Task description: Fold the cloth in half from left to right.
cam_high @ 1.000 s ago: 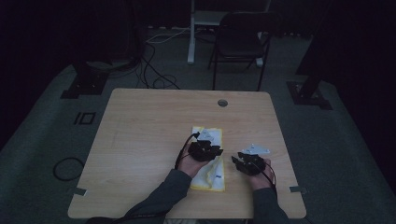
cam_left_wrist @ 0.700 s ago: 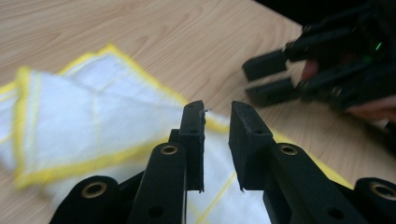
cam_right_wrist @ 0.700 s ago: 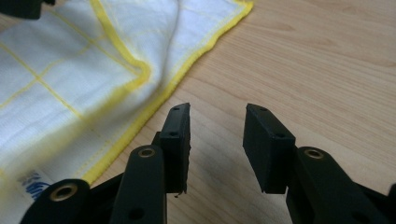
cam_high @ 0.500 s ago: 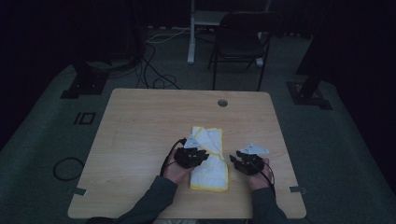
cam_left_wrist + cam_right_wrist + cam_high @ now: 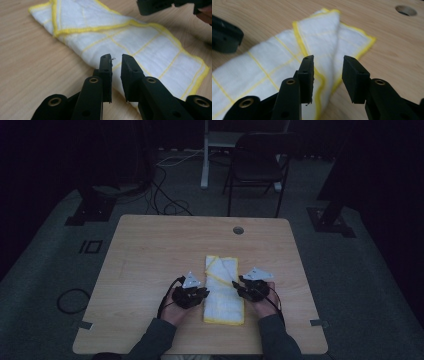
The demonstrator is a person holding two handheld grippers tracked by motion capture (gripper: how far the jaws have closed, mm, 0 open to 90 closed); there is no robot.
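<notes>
A white cloth [image 5: 224,290] with yellow edging and a yellow grid lies flat on the wooden bench [image 5: 150,250], nearer the near edge than the far one and a little right of the middle; it is folded into a long strip that runs from the near edge toward the far edge, and at its far end a layer is turned over so that a yellow hem crosses the strip on a slant. The left gripper [image 5: 192,296] sits just beside the cloth's left long edge, about halfway along the strip, held in a hand whose sleeve comes in over the near edge; the right gripper [image 5: 251,289] sits just beside the right long edge, roughly opposite, in the other hand. In the left gripper view the fingers [image 5: 106,72] stand with a narrow gap between them, having just been closing; their tips hover over the cloth's [image 5: 140,45] near hem with nothing pinched in the gap, and a loose thread clings to one tip; the other gripper's black body shows at the top right, beyond the cloth. In the right gripper view the fingers [image 5: 355,77] are parted wider, with the doubled yellow hem of the cloth [image 5: 319,32] lying below and between them, not clamped; whether the tips touch the fabric I cannot tell. A round cable hole [image 5: 238,230] sits near the far edge of the bench, well apart from the cloth; a dark chair [image 5: 257,167] stands on the floor beyond the far edge.
</notes>
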